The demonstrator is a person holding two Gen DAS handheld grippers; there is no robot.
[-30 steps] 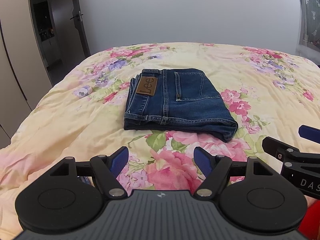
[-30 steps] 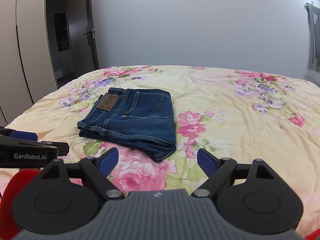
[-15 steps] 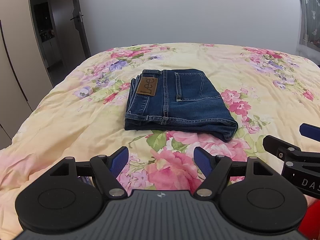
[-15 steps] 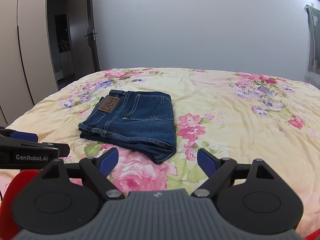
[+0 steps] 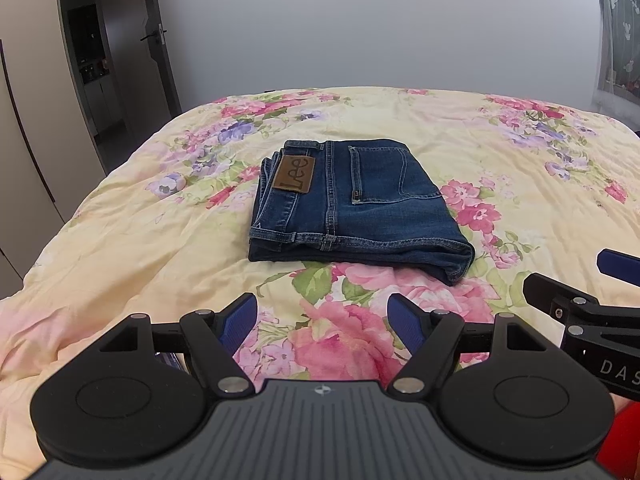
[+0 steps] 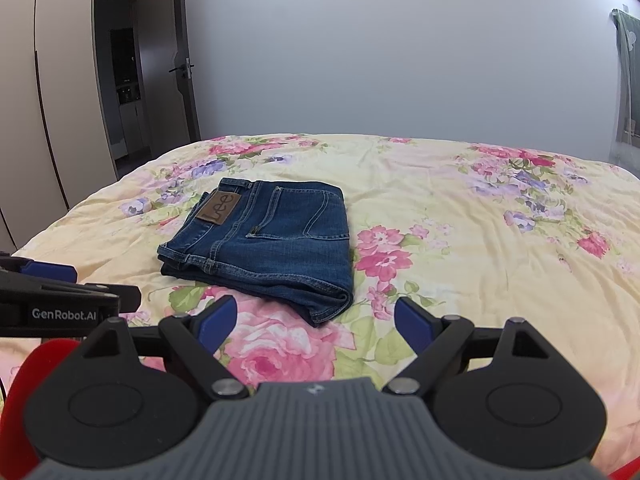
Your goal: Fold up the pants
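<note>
Now, from the left wrist view, the left gripper [image 5: 322, 320] is wide open and empty, near of the folded jeans [image 5: 356, 208] on the floral bedspread [image 5: 520, 184], and from the right wrist view the right gripper [image 6: 314, 322] also stands open, holding nothing, with the jeans [image 6: 272, 240] lying far-left.

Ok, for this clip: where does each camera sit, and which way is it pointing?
Left wrist: on the left gripper, looking forward over the floral bed at the folded jeans; its own open fingers show, and the right gripper at the right edge.
Right wrist: on the right gripper, facing the same way; its own open fingers show, and the left gripper at the left edge.
Shared: jeans, bed, grey wall, open door.
</note>
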